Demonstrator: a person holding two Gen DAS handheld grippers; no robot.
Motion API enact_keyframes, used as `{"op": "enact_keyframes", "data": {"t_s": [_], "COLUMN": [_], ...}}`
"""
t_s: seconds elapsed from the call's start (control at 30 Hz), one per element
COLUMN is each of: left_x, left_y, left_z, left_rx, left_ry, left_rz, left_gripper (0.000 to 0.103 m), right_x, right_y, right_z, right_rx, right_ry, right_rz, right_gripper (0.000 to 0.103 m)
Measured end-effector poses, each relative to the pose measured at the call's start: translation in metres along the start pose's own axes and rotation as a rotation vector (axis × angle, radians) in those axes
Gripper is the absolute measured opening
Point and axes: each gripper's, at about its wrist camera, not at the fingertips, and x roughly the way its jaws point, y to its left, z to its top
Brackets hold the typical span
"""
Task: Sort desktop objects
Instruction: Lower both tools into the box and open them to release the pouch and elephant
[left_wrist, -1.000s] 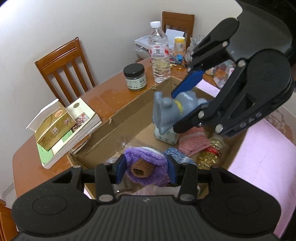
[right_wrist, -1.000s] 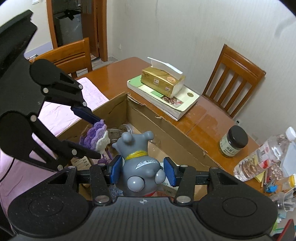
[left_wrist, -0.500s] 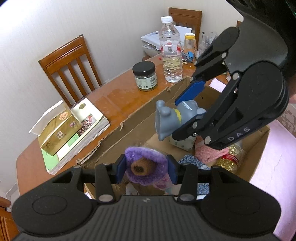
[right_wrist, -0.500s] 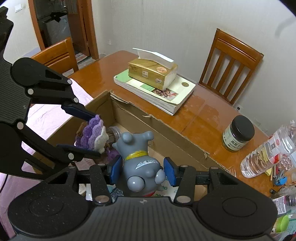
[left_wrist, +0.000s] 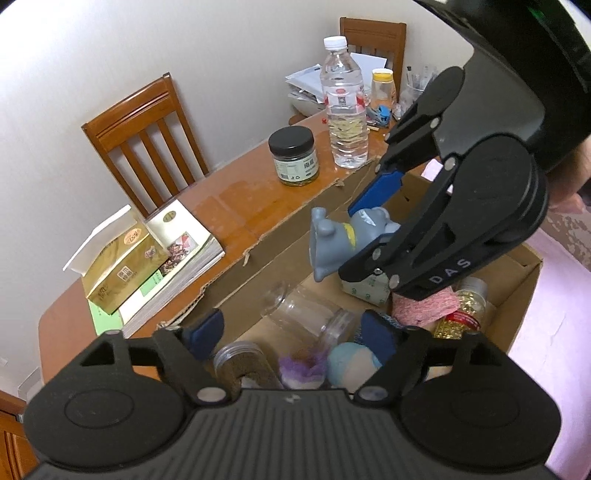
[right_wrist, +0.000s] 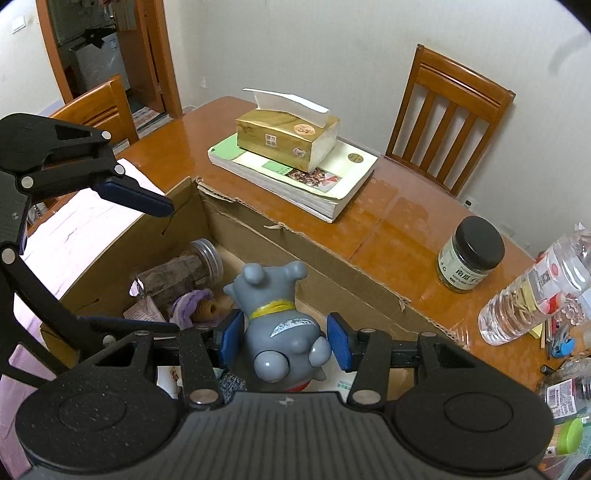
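2 tools were seen over the cardboard box (right_wrist: 295, 236). The grey toy (right_wrist: 275, 325), judged light, rubbery and squeezable, was gripped at its body by the right tool (right_wrist: 284, 341) above the box. The left tool (left_wrist: 291, 336) was spread wide, gripping nothing. Torn box rims were near; open room lay on the worktop (right_wrist: 399, 225) beyond the box.

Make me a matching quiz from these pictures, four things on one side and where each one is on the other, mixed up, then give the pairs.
Things:
1. grey toy dog
2. tissue box
3. purple knit piece
4. black-lidded jar

Places:
A. lying in the cardboard box
B. standing on the bare table
C. between the right gripper fingers
D. on top of the book

Pairs: 1-C, 2-D, 3-A, 4-B
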Motion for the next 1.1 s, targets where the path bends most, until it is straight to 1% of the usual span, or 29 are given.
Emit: {"op": "enact_keyframes", "data": {"t_s": [0.07,0.1,0.13,0.17,0.23,0.3,0.4,0.43,0.47,0.6,0.67,0.73,0.9,1.07,1.1], "left_x": [-0.001,-0.002,-0.002,-0.003,-0.004,-0.006,-0.011,-0.013,-0.015,-0.024,-0.028,-0.032,-0.041,-0.051,-0.054], "left_y": [-0.001,-0.001,-0.001,-0.001,-0.001,-0.001,0.0,0.0,0.0,-0.003,-0.005,-0.007,-0.011,-0.018,-0.021], "left_z": [0.0,-0.001,-0.001,-0.002,-0.002,-0.003,-0.004,-0.005,-0.005,-0.009,-0.011,-0.014,-0.022,-0.031,-0.033], "left_rx": [0.001,0.002,0.002,0.001,-0.006,-0.019,-0.049,-0.059,-0.067,-0.082,-0.094,-0.1,-0.119,-0.145,-0.153], "left_ry": [0.0,-0.001,-0.001,0.0,-0.001,-0.005,-0.011,-0.011,-0.012,-0.026,-0.03,-0.034,-0.038,-0.051,-0.058], "left_rz": [0.004,0.005,0.005,0.003,0.003,0.0,-0.018,-0.021,-0.022,-0.024,-0.02,-0.018,-0.003,0.04,0.063], "left_gripper": [0.085,0.085,0.086,0.086,0.087,0.088,0.089,0.089,0.089,0.09,0.092,0.094,0.094,0.094,0.096], "right_x": [0.0,-0.001,-0.003,-0.004,-0.008,-0.011,-0.016,-0.018,-0.019,-0.028,-0.032,-0.036,-0.044,-0.052,-0.053], "right_y": [0.001,0.001,0.001,0.0,-0.001,-0.002,-0.003,-0.004,-0.004,-0.003,-0.002,-0.002,0.0,0.007,0.01], "right_z": [0.0,0.001,0.001,0.001,0.002,0.003,0.002,0.001,-0.001,-0.007,-0.012,-0.017,-0.029,-0.042,-0.045], "right_rx": [-0.005,-0.002,0.006,0.011,0.02,0.027,0.036,0.042,0.047,0.059,0.071,0.082,0.12,0.144,0.149], "right_ry": [0.0,-0.006,-0.012,-0.02,-0.032,-0.033,-0.038,-0.033,-0.03,-0.015,-0.009,0.003,0.03,0.053,0.053], "right_rz": [-0.009,-0.018,-0.025,-0.024,-0.025,-0.038,-0.051,-0.055,-0.06,-0.074,-0.081,-0.08,-0.095,-0.104,-0.106], "right_gripper": [0.056,0.059,0.068,0.073,0.075,0.082,0.086,0.09,0.092,0.096,0.1,0.103,0.103,0.103,0.103]}}
